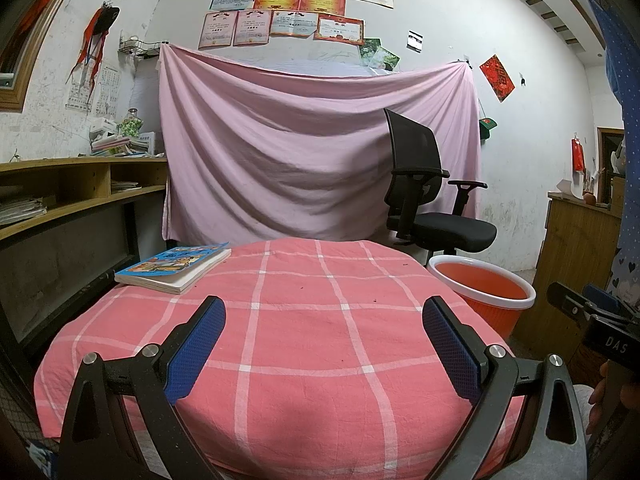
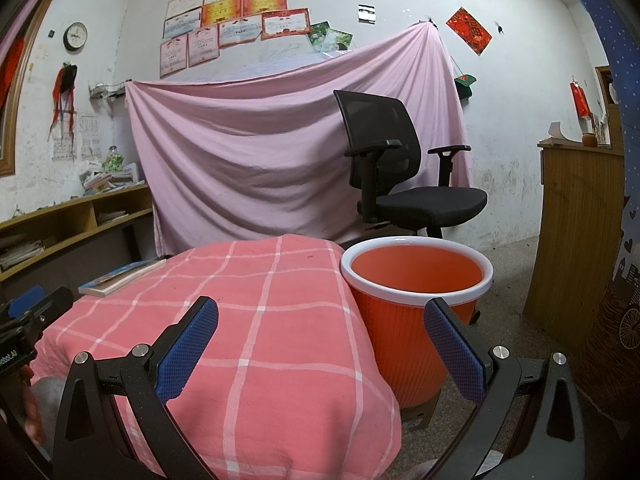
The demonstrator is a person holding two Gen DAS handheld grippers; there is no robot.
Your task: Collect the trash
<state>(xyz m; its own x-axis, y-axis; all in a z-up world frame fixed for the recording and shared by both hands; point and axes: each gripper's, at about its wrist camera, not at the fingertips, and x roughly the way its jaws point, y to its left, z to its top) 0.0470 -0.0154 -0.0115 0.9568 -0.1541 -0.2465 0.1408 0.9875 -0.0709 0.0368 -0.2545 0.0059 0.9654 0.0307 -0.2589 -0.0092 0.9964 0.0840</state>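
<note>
An orange bin with a white rim (image 2: 416, 276) stands on the floor at the right side of a table covered with a pink checked cloth (image 1: 304, 320); the bin also shows in the left wrist view (image 1: 480, 288). My left gripper (image 1: 324, 320) is open and empty above the cloth. My right gripper (image 2: 320, 320) is open and empty over the table's right edge, next to the bin. No trash item shows on the cloth apart from a few tiny dark specks.
A blue-covered book (image 1: 176, 266) lies at the table's far left corner. A black office chair (image 2: 400, 172) stands behind the bin. A wooden shelf (image 1: 60, 192) is on the left, a wooden cabinet (image 2: 576, 232) on the right. A pink sheet (image 1: 304, 144) hangs behind.
</note>
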